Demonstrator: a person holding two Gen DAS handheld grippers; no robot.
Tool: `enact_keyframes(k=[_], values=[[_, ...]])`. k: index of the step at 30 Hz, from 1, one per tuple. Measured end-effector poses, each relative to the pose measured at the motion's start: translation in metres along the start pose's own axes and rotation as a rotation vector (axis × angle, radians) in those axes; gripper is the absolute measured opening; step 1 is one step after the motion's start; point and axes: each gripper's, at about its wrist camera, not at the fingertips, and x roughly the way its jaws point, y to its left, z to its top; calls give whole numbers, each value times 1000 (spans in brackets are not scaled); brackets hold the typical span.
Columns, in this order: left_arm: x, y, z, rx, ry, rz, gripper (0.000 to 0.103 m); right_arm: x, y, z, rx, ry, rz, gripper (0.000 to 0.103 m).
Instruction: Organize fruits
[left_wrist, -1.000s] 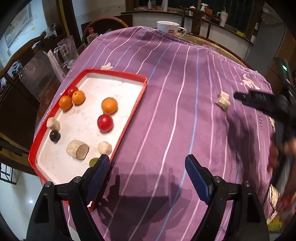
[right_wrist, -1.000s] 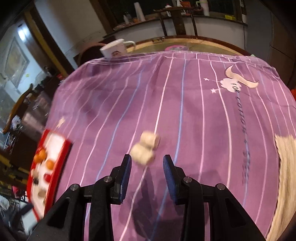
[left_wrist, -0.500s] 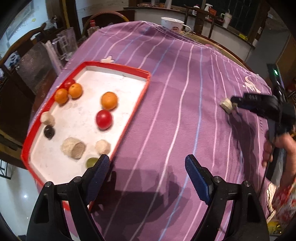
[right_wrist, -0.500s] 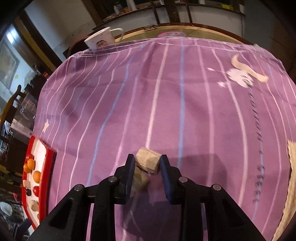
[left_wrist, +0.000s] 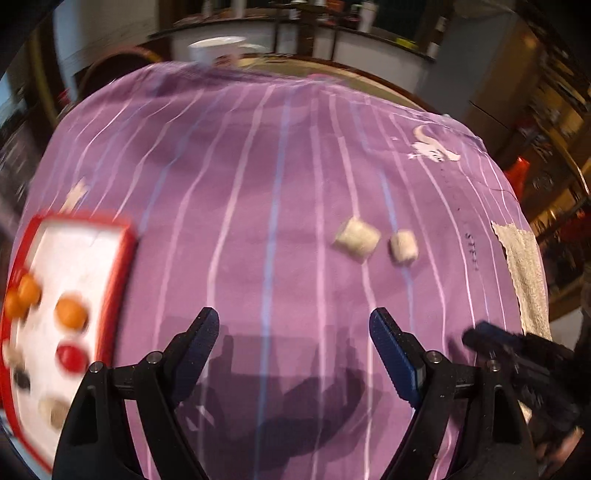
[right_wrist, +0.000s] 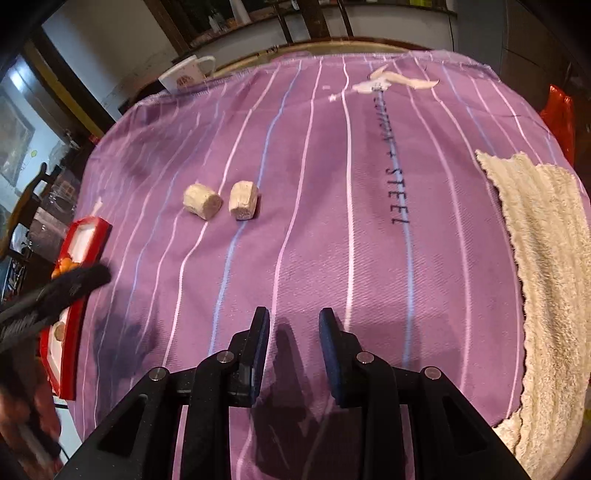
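Pale chunk gripped 0.5 s ago has been left on purple cloth (right_wrist: 332, 229); two pale chunks (right_wrist: 202, 201) lie at 11 o'clock, well apart from right gripper (right_wrist: 293, 328), jaws near-together, empty. Left gripper (left_wrist: 293, 328) spread wide, empty; red tray (left_wrist: 123, 280) w/ fruits at its 9 o'clock.

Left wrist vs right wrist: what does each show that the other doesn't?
Left wrist only: the tray's inside, blurred, with a red fruit and a lone orange fruit.

Right wrist only: the "STEEL" lettering sharp on the cloth, and the full cream towel.

Both: two beige chunks side by side on the purple striped cloth, the red tray, the white mug. Left gripper jaws wide; right gripper jaws nearly closed, empty.
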Motion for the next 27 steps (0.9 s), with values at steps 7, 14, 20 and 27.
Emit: enact_keyframes(k=[7,14,20,27], values=[[47,-30,32,103,16,-56,68,-8,9,22,-35,-71,33,31],[76,-41,41,146,48,-70,47,3,20,39,-64,-77,59,32],[66,-31,36,93,44,-86,37,21,27,52,-77,-62,59,32],[57,-13,17,72,60,-69,38,46,40,72,-89,-50,48,32]])
